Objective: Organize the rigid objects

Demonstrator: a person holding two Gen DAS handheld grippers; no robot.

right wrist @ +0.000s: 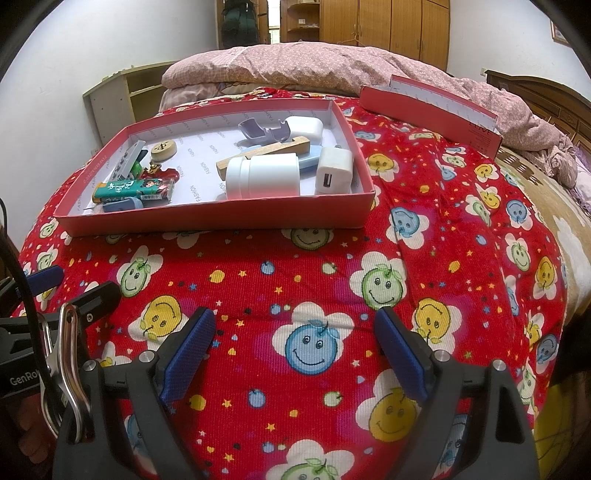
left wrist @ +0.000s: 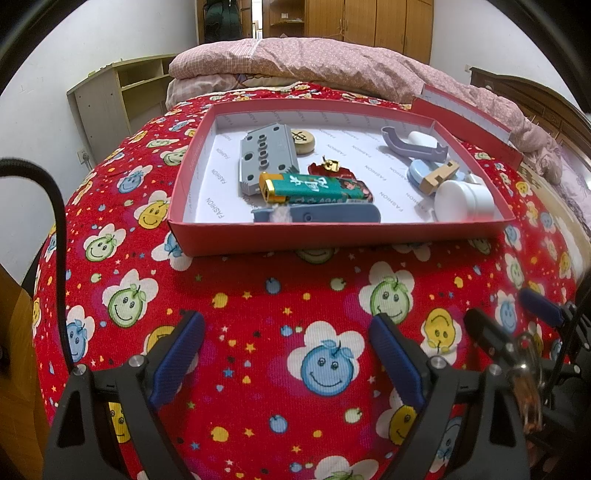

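One red box (left wrist: 332, 236) sits on the bed (left wrist: 280, 295), holding one lighter (left wrist: 317, 189), one white jar (right wrist: 262, 175) and one charger (right wrist: 334, 171) (among others). Both tongs, left (left wrist: 286, 354) and right (right wrist: 295, 347), hover apart, empty, angled downward.

A home bedroom is shown. A bed (left wrist: 258, 295) is covered by a red spread printed with smiling faces, and a pink quilt (left wrist: 314, 62) is heaped at 12 o'clock across its far end. Wooden wardrobes (right wrist: 388, 26) are lined along the far wall, with an open doorway (right wrist: 273, 20) seen just beside them. A pale shelf unit (left wrist: 110, 96) is set against the white wall at 10 o'clock, and a dark carved headboard (right wrist: 546, 103) is seen at 2 o'clock.
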